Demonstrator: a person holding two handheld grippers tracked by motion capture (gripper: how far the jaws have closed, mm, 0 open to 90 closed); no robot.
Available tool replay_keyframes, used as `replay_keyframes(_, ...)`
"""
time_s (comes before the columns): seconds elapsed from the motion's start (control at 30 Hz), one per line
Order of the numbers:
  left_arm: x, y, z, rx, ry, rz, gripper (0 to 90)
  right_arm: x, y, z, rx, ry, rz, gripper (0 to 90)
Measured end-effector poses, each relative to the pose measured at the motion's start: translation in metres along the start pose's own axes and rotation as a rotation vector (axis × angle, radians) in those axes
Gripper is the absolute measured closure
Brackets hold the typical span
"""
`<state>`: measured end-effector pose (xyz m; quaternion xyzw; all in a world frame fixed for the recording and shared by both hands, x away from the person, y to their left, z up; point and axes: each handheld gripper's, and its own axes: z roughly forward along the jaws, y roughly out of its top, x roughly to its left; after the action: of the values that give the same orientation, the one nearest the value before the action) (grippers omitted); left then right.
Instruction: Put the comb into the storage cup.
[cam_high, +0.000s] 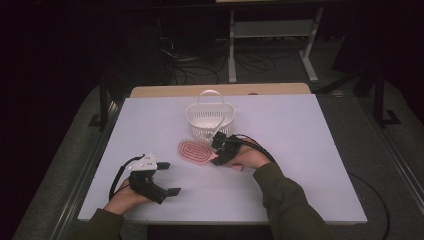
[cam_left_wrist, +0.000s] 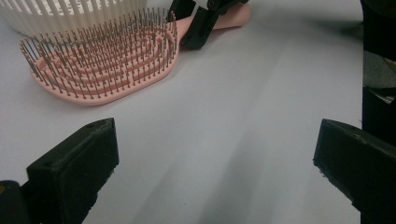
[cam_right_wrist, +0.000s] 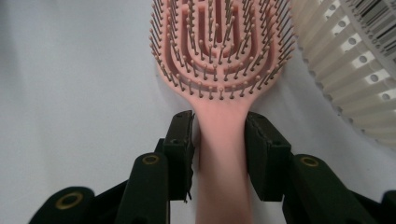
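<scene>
Pink paddle hairbrush (cam_right_wrist: 219, 60): lies bristles-up near table (cam_high: 310, 165) centre, just before white basket (cam_high: 210, 119). Likely light, rigid plastic; best taken at handle. Right gripper (cam_right_wrist: 218, 154) clamps handle. Left gripper (cam_left_wrist: 215, 163) gapes, idle.

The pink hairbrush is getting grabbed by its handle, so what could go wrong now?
1. The right gripper pinches only the thin handle of the hairbrush; the wide bristle head sticks far out, so it might tip or slip when lifted.
2. The white basket sits right next to the brush head, so a swing could bump it and push it along the table.
3. The left gripper rests open nearby and could get in the way.
</scene>
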<state>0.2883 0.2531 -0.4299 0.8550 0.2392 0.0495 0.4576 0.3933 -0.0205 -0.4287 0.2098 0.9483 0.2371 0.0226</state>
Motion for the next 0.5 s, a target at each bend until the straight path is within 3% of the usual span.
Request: replay_keyframes(0.5, -0.0001, -0.0002, 0.0004, 0.000, 0.001, -0.001, 0.0, 0.0019, 0.0031, 0.0008, 0.025, -0.021, -0.008, 68.3)
